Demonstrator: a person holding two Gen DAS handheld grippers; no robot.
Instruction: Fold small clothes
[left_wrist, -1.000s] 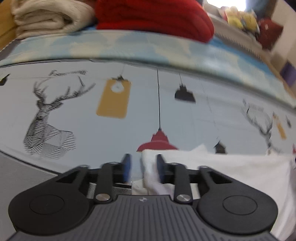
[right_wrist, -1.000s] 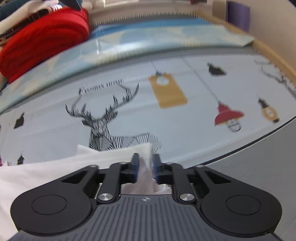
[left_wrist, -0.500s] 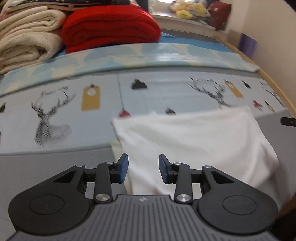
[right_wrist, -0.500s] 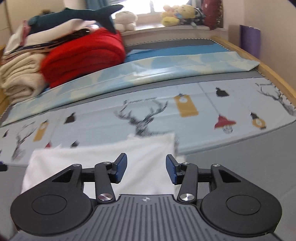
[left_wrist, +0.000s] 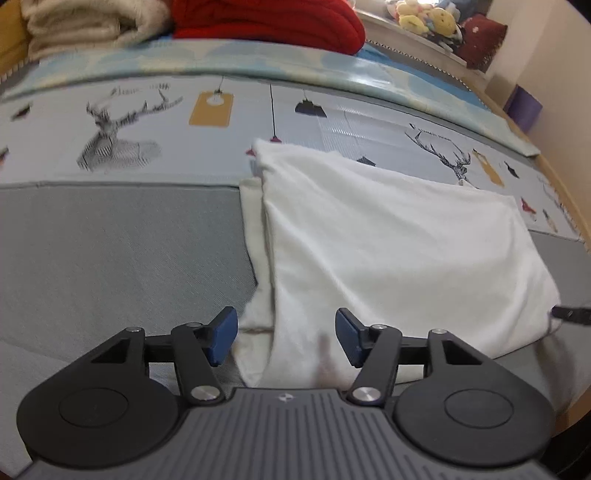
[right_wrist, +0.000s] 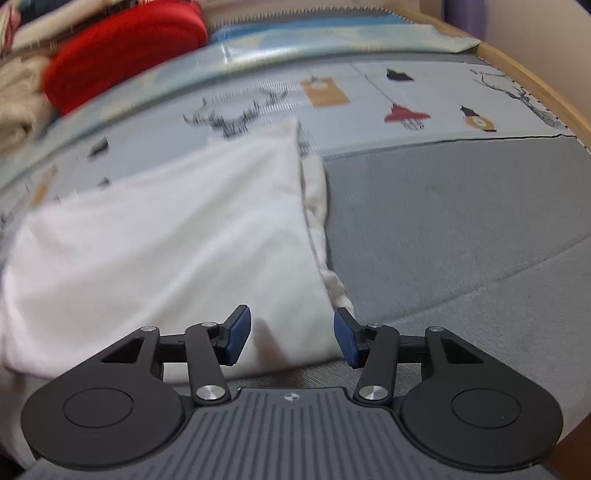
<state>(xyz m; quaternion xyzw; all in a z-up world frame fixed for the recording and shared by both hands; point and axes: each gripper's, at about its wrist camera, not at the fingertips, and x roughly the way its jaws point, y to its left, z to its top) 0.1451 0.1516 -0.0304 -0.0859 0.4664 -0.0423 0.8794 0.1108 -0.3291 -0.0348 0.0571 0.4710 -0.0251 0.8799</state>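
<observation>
A white folded garment (left_wrist: 388, 236) lies flat on the bed, its top layer folded over a cream lower layer that peeks out along the left edge. It also shows in the right wrist view (right_wrist: 166, 236). My left gripper (left_wrist: 286, 338) is open and empty, its blue pads (left_wrist: 221, 341) straddling the garment's near left corner. My right gripper (right_wrist: 291, 339) is open and empty over the garment's near right corner. A tip of the right gripper (left_wrist: 570, 314) shows at the garment's right edge.
The garment rests on a grey mat (left_wrist: 122, 243) and a sheet printed with deer and lamps (left_wrist: 207, 110). A red blanket (left_wrist: 269, 18) and cream blankets (left_wrist: 85, 26) are stacked at the back. Plush toys (left_wrist: 424, 18) sit on the sill. A wooden bed edge (right_wrist: 535, 88) runs along the right.
Both grippers let go of the white garment's corners, opened wider and pulled back toward its near edge. The garment now lies folded on the bed.
</observation>
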